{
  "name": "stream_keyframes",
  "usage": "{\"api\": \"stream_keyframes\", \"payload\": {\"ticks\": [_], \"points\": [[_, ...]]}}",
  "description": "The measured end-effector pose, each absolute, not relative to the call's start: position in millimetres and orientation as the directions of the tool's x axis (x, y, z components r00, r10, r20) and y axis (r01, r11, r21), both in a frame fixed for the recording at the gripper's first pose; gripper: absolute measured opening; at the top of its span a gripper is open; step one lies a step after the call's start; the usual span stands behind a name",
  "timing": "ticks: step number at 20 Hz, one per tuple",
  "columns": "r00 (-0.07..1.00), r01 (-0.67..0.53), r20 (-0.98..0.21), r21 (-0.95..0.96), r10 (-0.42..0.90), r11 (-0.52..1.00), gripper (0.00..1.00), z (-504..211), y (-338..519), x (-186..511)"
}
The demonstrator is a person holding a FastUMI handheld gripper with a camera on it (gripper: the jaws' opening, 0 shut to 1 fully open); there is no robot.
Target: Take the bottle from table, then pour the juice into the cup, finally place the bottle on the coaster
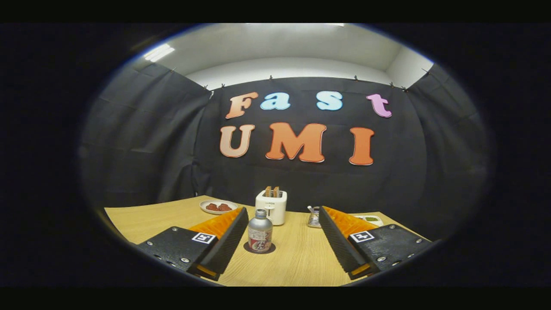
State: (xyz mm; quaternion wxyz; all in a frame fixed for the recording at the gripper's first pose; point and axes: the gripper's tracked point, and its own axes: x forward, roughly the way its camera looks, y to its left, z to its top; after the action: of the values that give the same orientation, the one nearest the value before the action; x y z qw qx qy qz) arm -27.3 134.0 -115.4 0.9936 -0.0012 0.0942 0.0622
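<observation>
A small silver bottle point(260, 231) with a printed label stands upright on a dark round coaster point(258, 248) on the wooden table point(297, 258). It sits between my fingers, close to the left one and free of both. My gripper point(283, 215) is open, its fingers spread wide, nothing held. A metal cup point(314, 217) stands just beside the right finger's tip, partly hidden by it.
A white toaster point(271, 206) with two slices in it stands beyond the bottle. A white plate point(217, 207) with red pieces lies at the back left. A pale dish with something green point(372, 220) peeks out behind the right finger.
</observation>
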Motion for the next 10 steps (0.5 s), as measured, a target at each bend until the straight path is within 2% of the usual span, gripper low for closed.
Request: {"api": "stream_keyframes", "payload": {"ticks": [10], "points": [[0.983, -0.096, -0.155, 0.01, 0.097, 0.995, 0.97, -102.7, 116.2, -45.9]]}}
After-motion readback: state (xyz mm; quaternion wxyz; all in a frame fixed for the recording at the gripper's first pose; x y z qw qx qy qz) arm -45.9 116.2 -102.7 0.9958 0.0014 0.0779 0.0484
